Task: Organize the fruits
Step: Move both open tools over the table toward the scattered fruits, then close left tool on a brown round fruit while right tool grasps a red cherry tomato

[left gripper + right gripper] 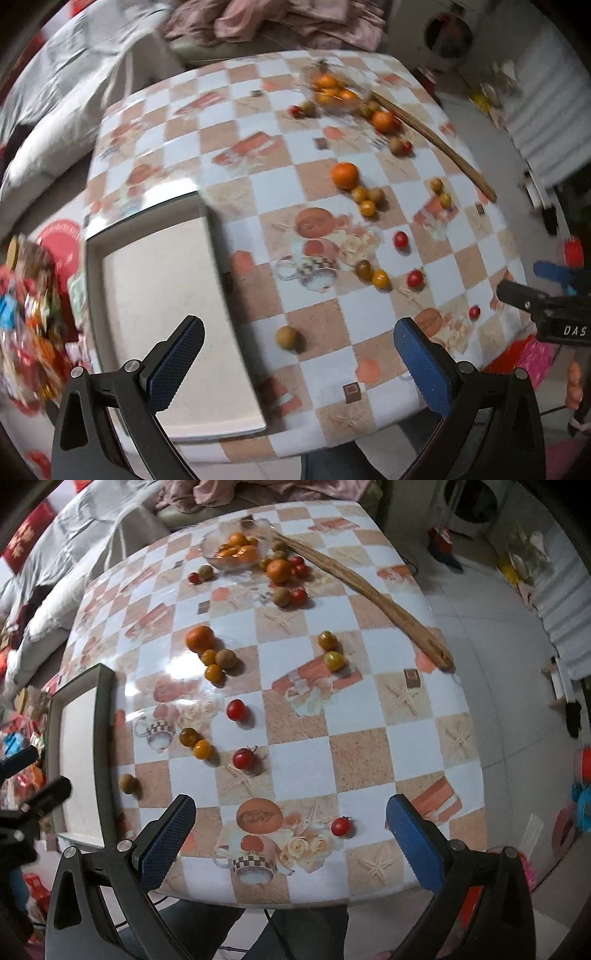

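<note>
Fruit lies scattered over a checkered table [258,155] [369,716]: an orange [345,175] [199,638], red cherry tomatoes [400,239] [235,709], yellow tomatoes [381,278] [202,749] and a brown longan [287,336] [127,782]. A glass bowl [360,92] [210,541] at the far side holds oranges. A flat grey tray [162,314] [79,760] sits at the left. My left gripper [299,365] is open above the tray's right edge, near the longan. Over the table's near edge my right gripper [291,838] is open, close to a red tomato [340,826]. Neither holds anything.
A long wooden stick [436,138] [365,583] lies along the far right of the table. Snack packets [29,317] pile up left of the tray. A sofa with pink cloth [280,22] stands behind. Tiled floor [517,664] lies to the right.
</note>
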`<control>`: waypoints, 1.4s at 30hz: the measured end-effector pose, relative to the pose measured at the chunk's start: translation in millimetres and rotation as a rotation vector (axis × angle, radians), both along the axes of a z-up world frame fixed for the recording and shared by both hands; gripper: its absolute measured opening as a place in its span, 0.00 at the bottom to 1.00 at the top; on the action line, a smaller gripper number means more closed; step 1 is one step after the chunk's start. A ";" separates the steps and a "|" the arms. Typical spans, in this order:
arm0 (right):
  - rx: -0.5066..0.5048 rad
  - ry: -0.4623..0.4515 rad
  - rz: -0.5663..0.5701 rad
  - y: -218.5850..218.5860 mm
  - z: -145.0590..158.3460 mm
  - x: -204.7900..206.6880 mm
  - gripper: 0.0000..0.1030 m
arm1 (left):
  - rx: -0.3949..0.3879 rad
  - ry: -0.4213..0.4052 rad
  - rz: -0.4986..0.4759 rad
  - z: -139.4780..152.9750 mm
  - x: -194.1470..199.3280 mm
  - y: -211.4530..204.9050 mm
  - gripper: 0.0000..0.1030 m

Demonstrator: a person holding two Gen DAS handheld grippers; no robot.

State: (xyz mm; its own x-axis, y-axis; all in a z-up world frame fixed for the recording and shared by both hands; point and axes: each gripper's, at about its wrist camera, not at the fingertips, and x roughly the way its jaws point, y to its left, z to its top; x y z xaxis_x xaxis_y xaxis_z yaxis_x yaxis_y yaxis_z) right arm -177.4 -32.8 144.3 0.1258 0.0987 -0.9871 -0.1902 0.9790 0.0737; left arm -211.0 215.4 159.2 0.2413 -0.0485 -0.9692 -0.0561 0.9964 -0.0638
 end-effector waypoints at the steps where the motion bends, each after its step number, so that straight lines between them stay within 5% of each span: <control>1: -0.001 0.002 0.007 0.3 1.3 0.4 1.00 | 0.009 -0.001 0.021 2.0 -2.5 5.8 1.00; 14: 0.005 0.059 0.097 4.5 6.5 3.1 1.00 | 0.038 0.060 0.066 -0.1 -17.6 0.3 1.00; 30: 0.029 0.042 0.162 8.6 13.3 15.0 1.00 | 0.076 0.029 0.078 14.2 -18.8 -14.9 1.00; 42: 0.059 0.054 0.303 3.5 8.6 20.0 1.00 | 0.101 0.021 0.218 13.3 -25.3 -32.2 1.00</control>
